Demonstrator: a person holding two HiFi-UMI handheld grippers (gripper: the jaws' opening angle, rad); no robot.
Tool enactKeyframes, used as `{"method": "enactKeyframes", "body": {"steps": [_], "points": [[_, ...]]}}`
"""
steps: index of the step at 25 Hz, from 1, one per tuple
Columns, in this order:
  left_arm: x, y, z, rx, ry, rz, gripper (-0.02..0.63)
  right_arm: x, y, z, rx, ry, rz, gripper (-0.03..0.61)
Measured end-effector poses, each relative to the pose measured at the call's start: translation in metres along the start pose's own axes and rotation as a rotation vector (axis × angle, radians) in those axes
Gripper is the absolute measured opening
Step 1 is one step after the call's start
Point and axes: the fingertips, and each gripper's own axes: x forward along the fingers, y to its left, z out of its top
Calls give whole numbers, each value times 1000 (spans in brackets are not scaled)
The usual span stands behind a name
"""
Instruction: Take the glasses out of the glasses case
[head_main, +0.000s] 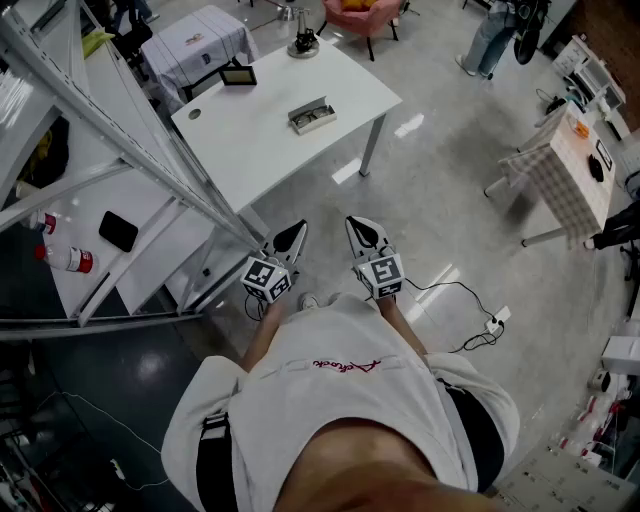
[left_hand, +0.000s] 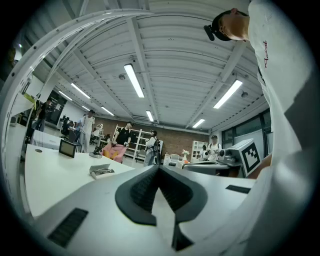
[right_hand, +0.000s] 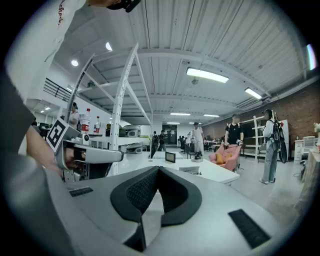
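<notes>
The grey glasses case (head_main: 312, 116) lies on the white table (head_main: 260, 150), toward its far right part; whether glasses are inside I cannot tell. It also shows small and far off as the case (left_hand: 101, 171) in the left gripper view and the case (right_hand: 191, 170) in the right gripper view. My left gripper (head_main: 296, 233) and right gripper (head_main: 359, 228) are held side by side close to my body, over the floor and well short of the table. Both are shut with nothing between the jaws: the left gripper (left_hand: 159, 168) and the right gripper (right_hand: 159, 169) each close to a point.
A small black screen (head_main: 238, 76) and a metal stand (head_main: 303, 42) sit at the table's far edge. White frame struts (head_main: 120, 120) and a shelf with bottles (head_main: 68, 258) stand to the left. A power strip and cable (head_main: 495, 322) lie on the floor at right.
</notes>
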Motion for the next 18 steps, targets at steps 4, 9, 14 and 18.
{"method": "enactKeyframes", "body": {"steps": [4,9,14,18], "points": [[3,-2,-2,7,6,2,-9,-1,2,1,2,1,16,-9],[9,-5,-1,13,15,5,-9,-1,-4,-1,18,-8,22,-8],[17,-10,-2,19,22,10,-9,-3,-6,-3,36,-20,54,-6],[24,-17,-4,14,26,6,-9,-5,-6,-6,25,-21,84,-6]]}}
